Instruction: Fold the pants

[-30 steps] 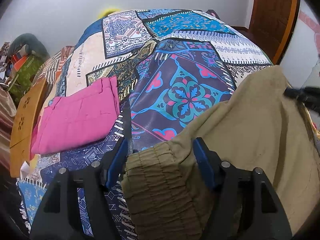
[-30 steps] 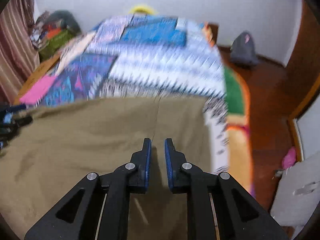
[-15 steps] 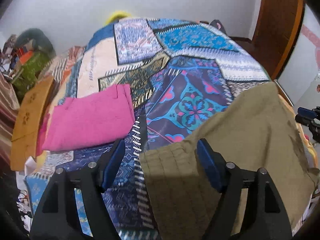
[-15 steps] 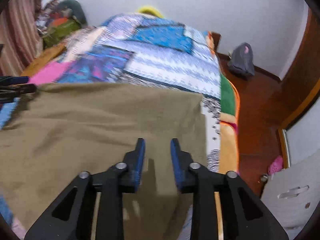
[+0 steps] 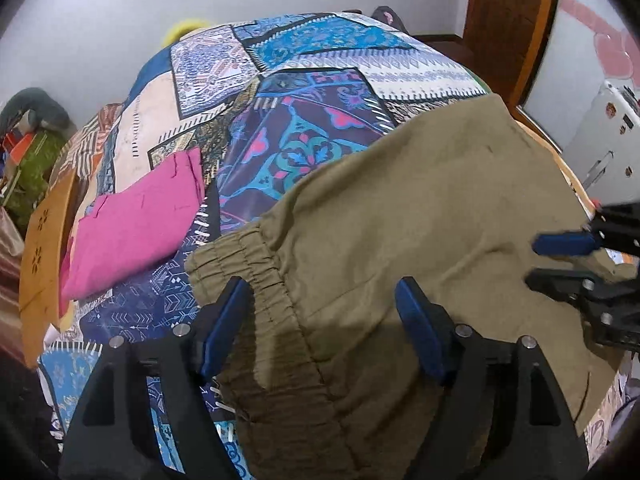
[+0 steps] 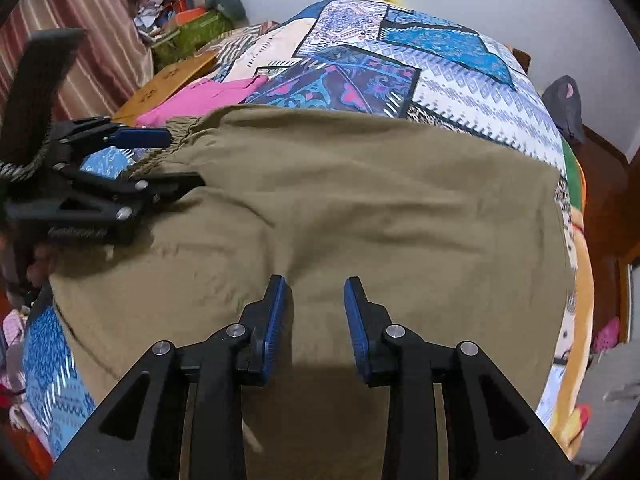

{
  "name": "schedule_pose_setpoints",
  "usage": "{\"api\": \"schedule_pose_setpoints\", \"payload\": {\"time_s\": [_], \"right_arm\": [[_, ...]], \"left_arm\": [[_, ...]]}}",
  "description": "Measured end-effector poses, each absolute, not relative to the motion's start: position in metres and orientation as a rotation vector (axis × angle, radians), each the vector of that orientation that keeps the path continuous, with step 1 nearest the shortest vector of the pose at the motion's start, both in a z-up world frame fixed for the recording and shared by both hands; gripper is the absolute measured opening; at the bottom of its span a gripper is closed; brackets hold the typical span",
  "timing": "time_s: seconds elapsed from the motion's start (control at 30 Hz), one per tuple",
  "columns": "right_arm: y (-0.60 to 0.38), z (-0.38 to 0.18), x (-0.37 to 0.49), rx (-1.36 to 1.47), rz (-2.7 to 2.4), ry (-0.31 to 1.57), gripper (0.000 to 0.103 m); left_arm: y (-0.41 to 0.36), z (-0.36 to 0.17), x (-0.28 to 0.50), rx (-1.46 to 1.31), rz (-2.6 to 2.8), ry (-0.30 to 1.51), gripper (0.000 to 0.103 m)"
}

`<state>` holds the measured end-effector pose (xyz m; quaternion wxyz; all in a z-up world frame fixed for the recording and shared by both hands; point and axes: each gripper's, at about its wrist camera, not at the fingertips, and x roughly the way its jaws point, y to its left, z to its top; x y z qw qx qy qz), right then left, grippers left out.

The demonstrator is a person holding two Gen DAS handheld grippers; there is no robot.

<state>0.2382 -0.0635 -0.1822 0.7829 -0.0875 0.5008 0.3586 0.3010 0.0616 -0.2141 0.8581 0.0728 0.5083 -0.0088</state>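
Observation:
Olive-khaki pants (image 5: 400,216) lie spread flat across the near end of the bed; they also show in the right wrist view (image 6: 340,208). Their elastic waistband (image 5: 236,256) is at the left end. My left gripper (image 5: 324,300) is open and empty, its fingers straddling the waistband end just above the cloth. My right gripper (image 6: 316,300) is open and empty over the pants' near edge. Each gripper shows in the other's view: the right gripper (image 5: 560,260) at the right, the left gripper (image 6: 160,160) at the left.
A folded pink garment (image 5: 136,224) lies on the patchwork bedspread (image 5: 320,80) to the left of the pants. A wooden board (image 5: 44,248) stands at the bed's left side. The floor and a wooden door (image 5: 512,20) are at the right.
My right gripper has opened and let go of the pants. The pants have dropped flat onto the bed. My left gripper has opened wider and drawn back over the waistband.

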Motion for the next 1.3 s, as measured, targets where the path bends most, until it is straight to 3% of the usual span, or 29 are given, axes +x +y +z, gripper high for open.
{"api": "schedule_pose_setpoints", "payload": {"time_s": [0.23,0.57,0.7,0.9,1.3], "right_arm": [[-0.083,-0.178,0.226,-0.17,0.752,1.099,0.027],[-0.118,-0.142,0.209,-0.133,0.668,1.023,0.029],[-0.128,-0.118,0.193,-0.111,0.649,0.955,0.034],[-0.124,-0.105,0.163,-0.131,0.624,0.865,0.043],[-0.08,-0.142,0.16,-0.129,0.666,0.896,0.043]], "left_arm": [[0.075,-0.213,0.303,0.131,0.029,1.062,0.081],[0.097,-0.146,0.24,0.073,0.072,0.916,0.08],[0.112,-0.139,0.216,-0.016,0.062,0.926,0.08],[0.114,-0.152,0.182,-0.133,0.02,0.967,0.081],[0.084,-0.194,0.16,-0.331,-0.14,1.091,0.082]]}}
